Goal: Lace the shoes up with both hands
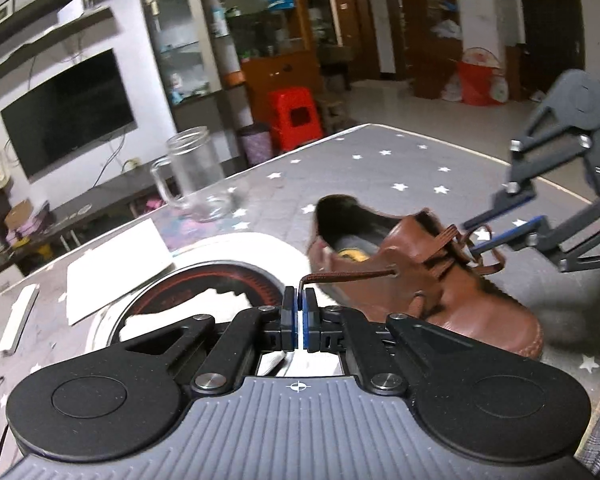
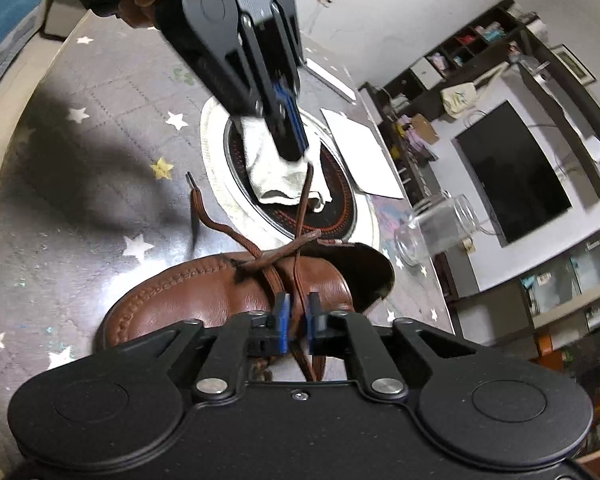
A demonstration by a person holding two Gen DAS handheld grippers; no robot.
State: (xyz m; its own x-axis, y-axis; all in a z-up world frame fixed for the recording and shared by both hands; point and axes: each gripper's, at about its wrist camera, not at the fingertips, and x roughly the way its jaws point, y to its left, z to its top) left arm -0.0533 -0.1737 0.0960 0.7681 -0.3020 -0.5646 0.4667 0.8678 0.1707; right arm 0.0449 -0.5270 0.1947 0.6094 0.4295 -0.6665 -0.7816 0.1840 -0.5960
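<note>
The brown shoe (image 2: 228,292) sits on the table (image 2: 80,184) beside the round plate (image 2: 216,184). The left claw (image 1: 299,300) pinches one lace (image 1: 352,274) tight. The right claw (image 2: 296,312) is a little open around another lace, not squeezing. The laces are crossed; the bow is not tied yet.

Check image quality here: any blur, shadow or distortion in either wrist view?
Left wrist view: the shoe and the glass jar are soft with motion blur, and the fisheye bends the table edge. Right wrist view: a dark shadow crosses the starred cloth, and the left claw is blurred.
</note>
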